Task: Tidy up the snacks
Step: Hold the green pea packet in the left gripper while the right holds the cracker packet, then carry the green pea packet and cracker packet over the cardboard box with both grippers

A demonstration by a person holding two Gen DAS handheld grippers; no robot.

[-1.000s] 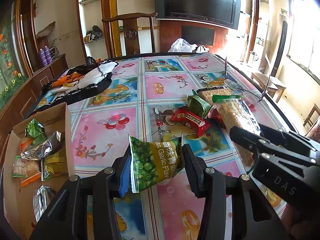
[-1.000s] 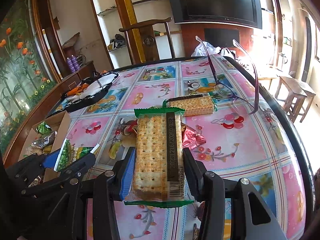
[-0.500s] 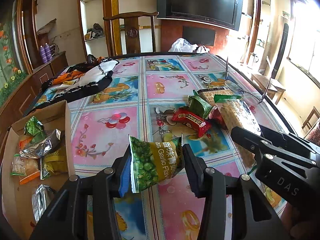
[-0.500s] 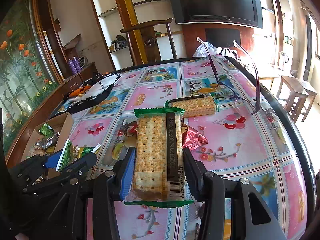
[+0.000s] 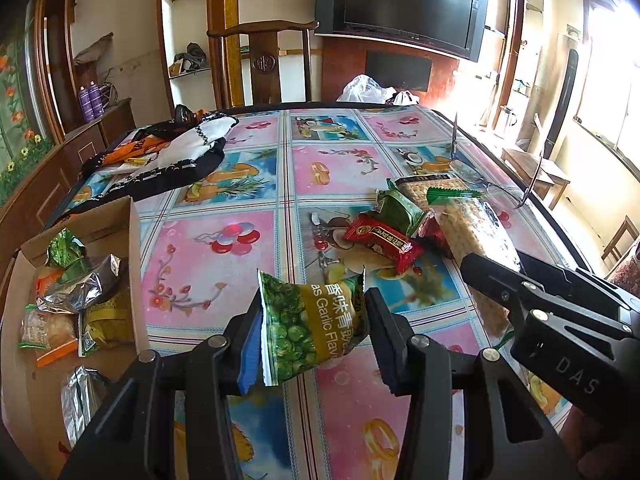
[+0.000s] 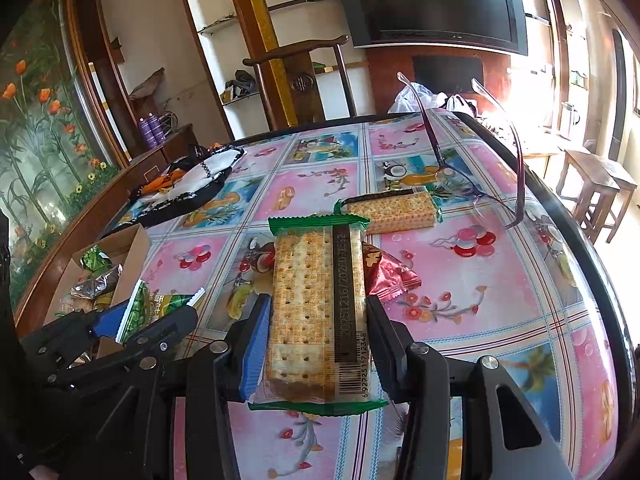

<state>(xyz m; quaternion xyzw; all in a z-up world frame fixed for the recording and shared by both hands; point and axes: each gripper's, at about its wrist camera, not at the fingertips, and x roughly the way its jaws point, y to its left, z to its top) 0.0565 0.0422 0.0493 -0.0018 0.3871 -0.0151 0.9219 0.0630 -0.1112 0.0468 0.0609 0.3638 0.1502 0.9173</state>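
The garlic green pea packet [image 5: 310, 328], a glossy green and yellow pouch with serrated ends, is pinched between the two fingers of the left gripper [image 5: 310, 332], its jaws narrowed to the packet's width; the pouch tilts slightly and hangs above the near part of the tabletop [image 5: 200, 264]. In the right wrist view the same packet [image 6: 154, 308] and left gripper [image 6: 132, 324] sit low at the left, close to the box. The cracker pack [image 6: 320, 304], a long clear wrapper with green crimped ends, a dark seam strip and a barcode over pale, dotted square crackers, is clamped lengthwise by the right gripper [image 6: 318, 340], jaws closed against its two long sides. From the left wrist camera that pack [image 5: 476, 236] reaches out of the right gripper [image 5: 504, 280], which comes in from the right, level with the left one and just beside it.

Both tools are black, jointed plastic with silver rivets and a blue pad on one finger each.

Beyond the grippers, towards the right edge, lie a red foil packet [image 5: 382, 238], a green foil packet [image 5: 398, 208] and a second cracker pack [image 6: 392, 210], close together. A pair of thin-framed glasses [image 6: 476, 184] stands with its arms up near the right edge.

At the left edge an open cardboard box [image 5: 134, 240] holds crumpled silver, green, yellow and orange wrappers. A black, white and orange cloth [image 5: 168, 156] is heaped at the far left corner. The tabletop is covered in shiny oilcloth printed with pink and blue fruit squares. A wooden chair [image 5: 262, 64] stands behind the far edge.
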